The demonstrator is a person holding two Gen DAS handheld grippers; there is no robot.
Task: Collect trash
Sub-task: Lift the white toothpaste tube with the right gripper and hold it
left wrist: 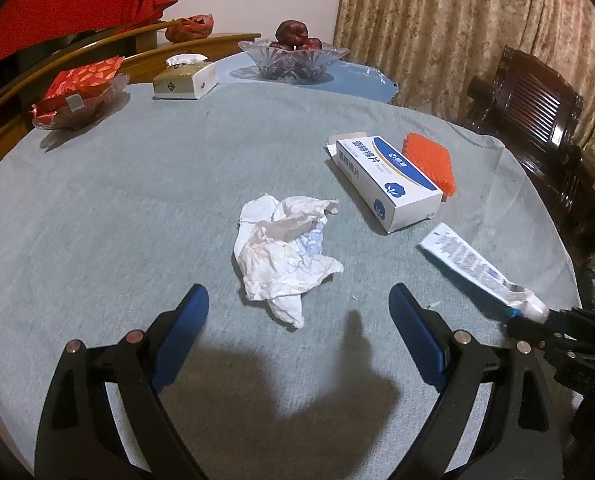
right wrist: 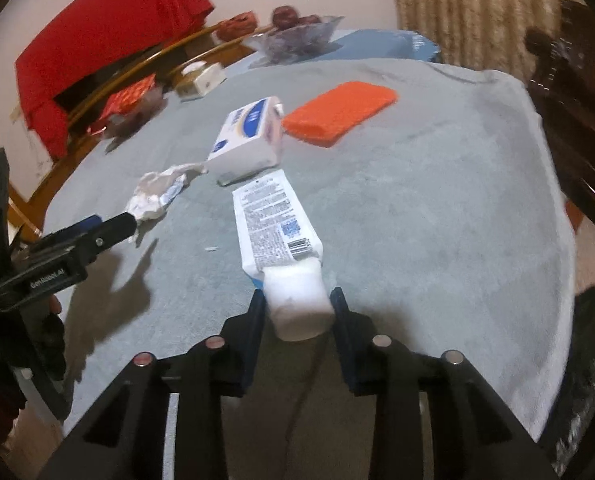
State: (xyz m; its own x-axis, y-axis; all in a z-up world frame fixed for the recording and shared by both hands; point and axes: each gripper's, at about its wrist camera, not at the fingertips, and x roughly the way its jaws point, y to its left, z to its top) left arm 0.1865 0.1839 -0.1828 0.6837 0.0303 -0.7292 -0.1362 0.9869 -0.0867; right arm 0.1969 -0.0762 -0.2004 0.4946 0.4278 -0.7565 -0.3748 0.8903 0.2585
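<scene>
Legible on the white-and-blue box (left wrist: 387,180) at two o'clock from the crumpled paper (left wrist: 283,256): Chinese characters "酒精棉片", plus a cotton-flower logo. Readable along the left gripper (right wrist: 109,226) body: "GenRobot.AI". Fine print, blue code and barcode on the tube (right wrist: 275,220), too small to read.

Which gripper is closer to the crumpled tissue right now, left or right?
Left. The left gripper hangs open just short of the crumpled tissue, fingers on either side. The right gripper is off to the side, closed around the tube's cap.
</scene>
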